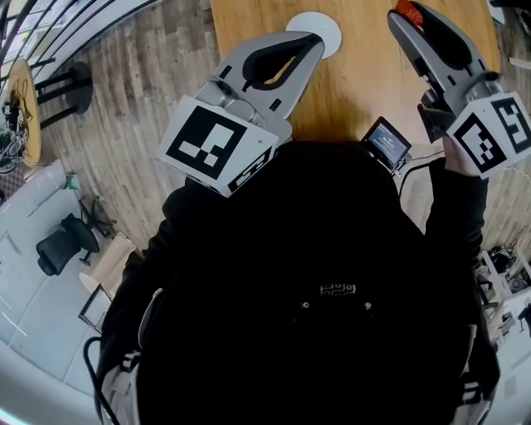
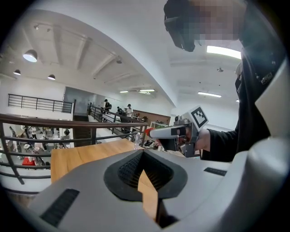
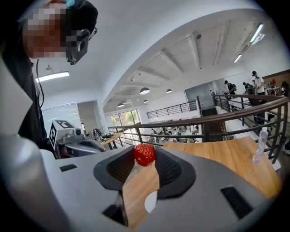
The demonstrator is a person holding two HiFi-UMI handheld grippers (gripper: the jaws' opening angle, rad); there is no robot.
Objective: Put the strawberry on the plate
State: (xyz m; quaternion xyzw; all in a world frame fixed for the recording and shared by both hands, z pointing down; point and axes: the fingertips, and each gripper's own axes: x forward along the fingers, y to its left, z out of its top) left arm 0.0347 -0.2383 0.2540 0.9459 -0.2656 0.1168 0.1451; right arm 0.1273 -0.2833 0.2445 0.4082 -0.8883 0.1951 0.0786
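In the head view, I am holding my left gripper over the near part of the wooden table, its tips reaching just short of the white plate. My right gripper is pointing up the picture at the right, and the red strawberry is showing at its tip, off to the right of the plate and apart from it. A small screen is sitting at the table's near edge, between my two hands.

In the left gripper view, my left jaws are meeting at their tips with nothing between them; only bare table is showing through the gap behind. Across from it, my right gripper is hanging in the air with the strawberry at its end.

In the right gripper view, my right jaws are clamping the strawberry between their tips, above the table. A sliver of the plate is showing below, through the gap between the jaws.
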